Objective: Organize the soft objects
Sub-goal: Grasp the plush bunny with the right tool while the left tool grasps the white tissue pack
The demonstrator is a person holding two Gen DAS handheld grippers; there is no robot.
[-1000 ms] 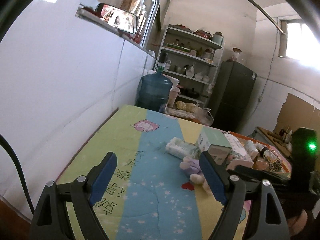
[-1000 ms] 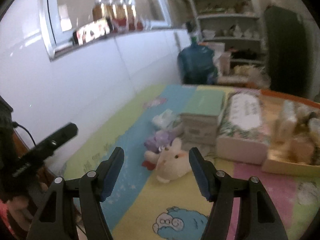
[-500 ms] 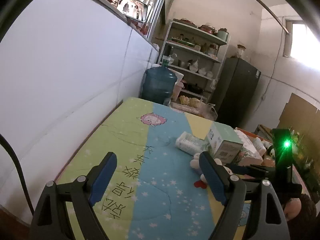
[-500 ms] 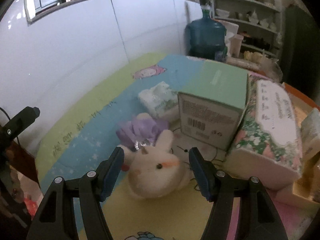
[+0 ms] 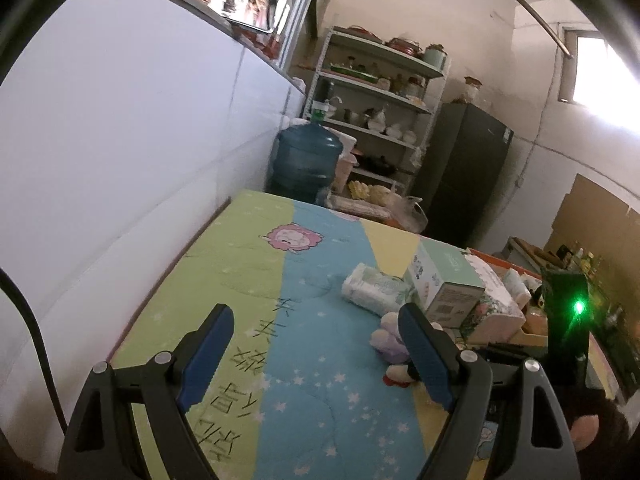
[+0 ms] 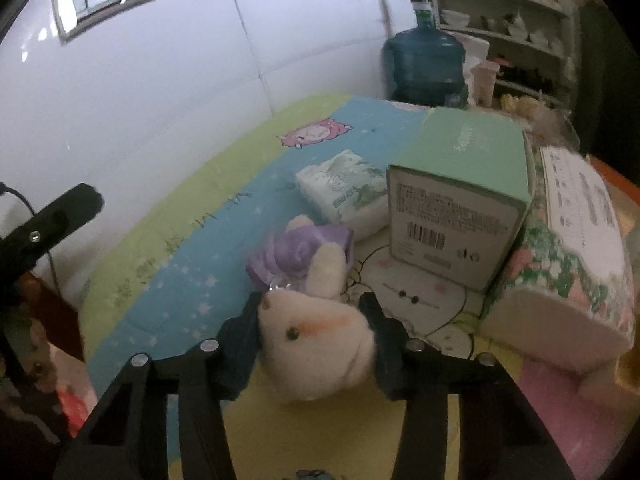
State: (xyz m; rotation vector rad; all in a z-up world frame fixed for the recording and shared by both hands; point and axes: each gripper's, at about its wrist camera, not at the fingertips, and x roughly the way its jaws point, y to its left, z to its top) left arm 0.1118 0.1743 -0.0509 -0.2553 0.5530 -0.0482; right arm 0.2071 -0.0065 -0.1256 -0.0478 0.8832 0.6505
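A white plush rabbit (image 6: 316, 340) with a purple bow lies on the cartoon-print tablecloth (image 6: 192, 216). My right gripper (image 6: 312, 320) is shut on the rabbit's head, one finger on each side. In the left wrist view the rabbit (image 5: 388, 340) lies partly hidden behind my right finger. My left gripper (image 5: 316, 348) is open and empty above the blue stripe of the cloth (image 5: 312, 360). A soft tissue pack (image 6: 344, 192) lies just behind the rabbit; it also shows in the left wrist view (image 5: 374, 288).
A green carton (image 6: 460, 200) and a floral tissue pack (image 6: 568, 248) stand right of the rabbit. An orange tray (image 5: 520, 304) of small items sits further right. A white wall (image 5: 120, 160) borders the table's left. A water jug (image 5: 306, 168), shelves (image 5: 376, 96) and a fridge (image 5: 464, 172) stand beyond.
My right gripper has moved forward and closed on the rabbit's head; it was open before. The left gripper has stayed open and shifted only slightly.
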